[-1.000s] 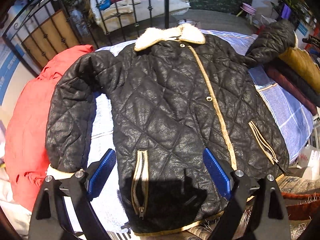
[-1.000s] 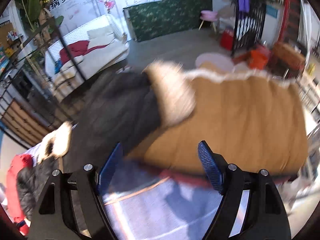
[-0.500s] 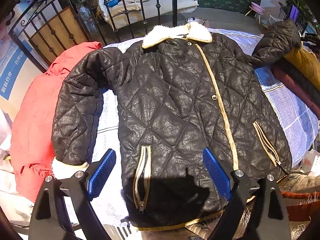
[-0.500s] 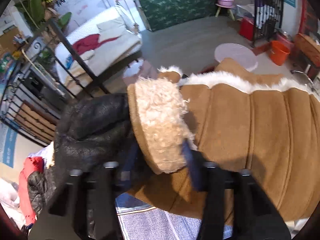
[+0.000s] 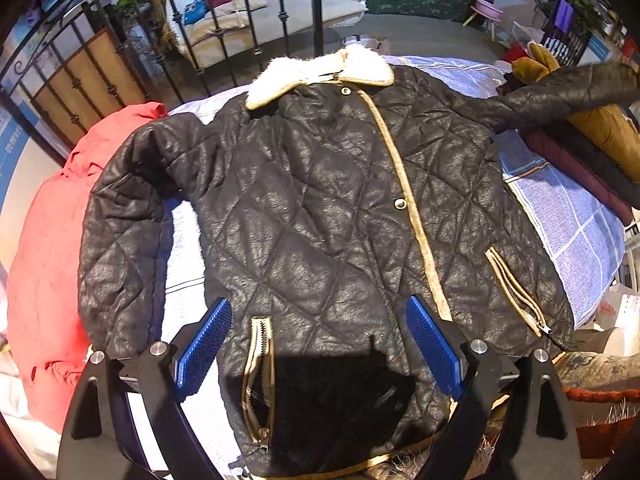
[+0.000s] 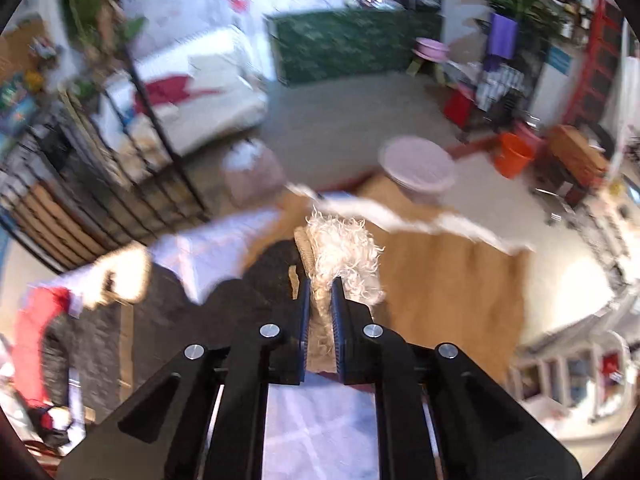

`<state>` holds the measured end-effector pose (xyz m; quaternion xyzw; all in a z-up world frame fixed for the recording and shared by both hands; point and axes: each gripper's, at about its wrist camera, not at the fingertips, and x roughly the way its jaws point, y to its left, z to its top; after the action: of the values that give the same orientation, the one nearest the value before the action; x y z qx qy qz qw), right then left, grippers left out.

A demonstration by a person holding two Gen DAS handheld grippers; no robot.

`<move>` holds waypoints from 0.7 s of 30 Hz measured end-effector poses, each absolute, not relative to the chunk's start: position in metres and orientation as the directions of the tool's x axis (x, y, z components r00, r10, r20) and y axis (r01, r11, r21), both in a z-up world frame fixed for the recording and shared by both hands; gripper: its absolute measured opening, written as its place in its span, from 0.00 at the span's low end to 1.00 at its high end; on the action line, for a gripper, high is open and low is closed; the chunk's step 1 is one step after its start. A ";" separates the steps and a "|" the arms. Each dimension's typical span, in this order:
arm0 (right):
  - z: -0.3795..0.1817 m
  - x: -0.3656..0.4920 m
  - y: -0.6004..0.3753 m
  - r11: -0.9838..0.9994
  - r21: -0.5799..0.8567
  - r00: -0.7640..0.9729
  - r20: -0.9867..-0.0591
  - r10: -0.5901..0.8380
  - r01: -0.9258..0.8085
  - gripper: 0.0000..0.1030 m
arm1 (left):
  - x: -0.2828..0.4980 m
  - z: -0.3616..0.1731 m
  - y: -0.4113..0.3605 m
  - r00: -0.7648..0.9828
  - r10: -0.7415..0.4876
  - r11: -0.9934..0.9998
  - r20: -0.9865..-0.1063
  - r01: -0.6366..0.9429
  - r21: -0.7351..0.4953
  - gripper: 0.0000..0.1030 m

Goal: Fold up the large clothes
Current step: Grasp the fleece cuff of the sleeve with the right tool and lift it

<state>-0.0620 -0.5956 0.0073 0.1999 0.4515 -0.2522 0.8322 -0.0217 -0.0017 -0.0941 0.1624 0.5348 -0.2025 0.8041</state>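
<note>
A black quilted jacket (image 5: 320,220) with a cream fleece collar (image 5: 316,72) lies face up on the bed, front fastened. My left gripper (image 5: 318,304) hovers open over its hem near the left pocket zip, holding nothing. The jacket's right sleeve (image 5: 560,92) is raised and stretched out to the right. In the right wrist view, my right gripper (image 6: 321,282) is closing tight on that sleeve's fleecy cuff (image 6: 340,248). The cuff is pinched between the pads, and the black sleeve (image 6: 272,272) hangs to their left.
A red coat (image 5: 44,240) lies left of the jacket. A tan coat (image 5: 600,132) and dark garments are stacked at the right on the blue checked sheet (image 5: 568,216). A black iron railing (image 5: 224,40) stands behind the bed. An orange bucket (image 6: 514,154) sits on the floor.
The right gripper went from open to shut on the fleecy cuff and rose, lifting the sleeve off the tan coat. The left gripper stayed open and barely shifted.
</note>
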 end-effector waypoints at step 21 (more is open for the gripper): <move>-0.121 -0.153 -0.625 0.359 0.488 0.561 -0.817 -0.133 0.796 0.81 | -0.015 -0.093 0.019 0.351 -0.132 0.897 -0.927 0.441 0.039 0.84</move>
<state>-0.1530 -0.6250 -0.1210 0.4728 0.3503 -0.3112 0.7463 -0.0146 0.0188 -0.0933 0.1426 0.5414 -0.1770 0.8094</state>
